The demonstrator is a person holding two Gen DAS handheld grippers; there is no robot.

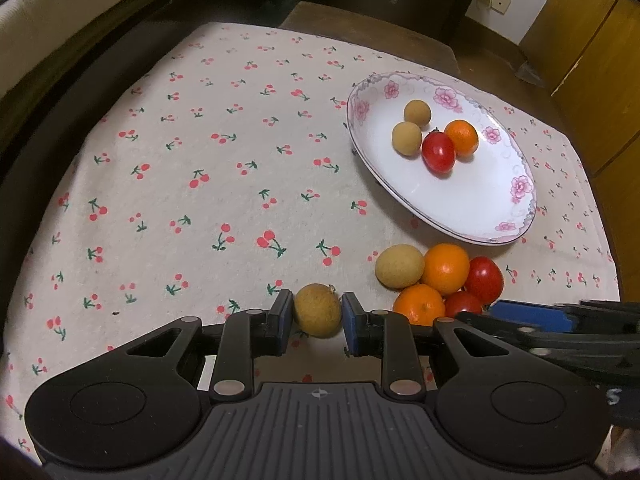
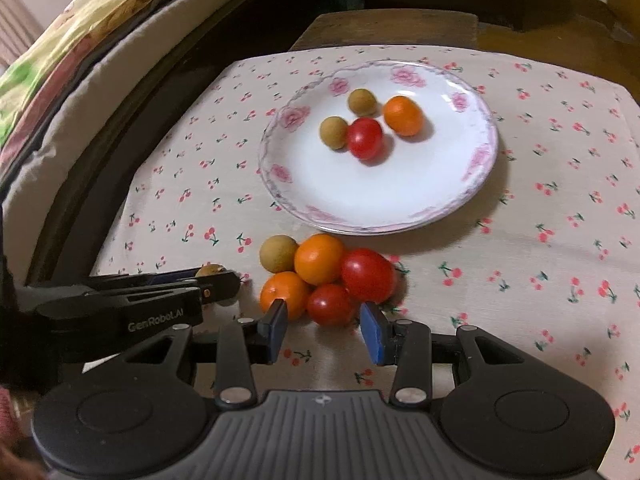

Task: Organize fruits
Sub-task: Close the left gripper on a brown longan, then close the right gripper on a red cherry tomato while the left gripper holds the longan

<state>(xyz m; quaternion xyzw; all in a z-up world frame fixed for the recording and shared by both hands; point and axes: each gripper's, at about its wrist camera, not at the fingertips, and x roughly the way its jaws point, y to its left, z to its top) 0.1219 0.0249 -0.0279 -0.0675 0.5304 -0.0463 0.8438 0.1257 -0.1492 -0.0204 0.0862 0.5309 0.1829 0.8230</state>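
Your left gripper (image 1: 317,312) is pinching a brown longan (image 1: 318,310), both blue pads pressed against its sides, low over the cherry-print cloth (image 1: 180,184). Your right gripper (image 2: 324,326) stands spread with nothing between its pads, just short of the small tomato (image 2: 330,304) at the near edge of the loose pile.

That pile lies on the cloth just on your side of the flowered plate (image 2: 472,184). The plate already holds two longans, one tomato and one orange.

The risk, as I judge it: the pile is packed tight, so closing on the small tomato could nudge the orange (image 2: 285,294) or large tomato (image 2: 368,275) and set round fruit rolling. Squeezing the longan harder could crack its shell.

Only the left view shows the pads on the longan; the right view hides most of it behind the left gripper's fingers.
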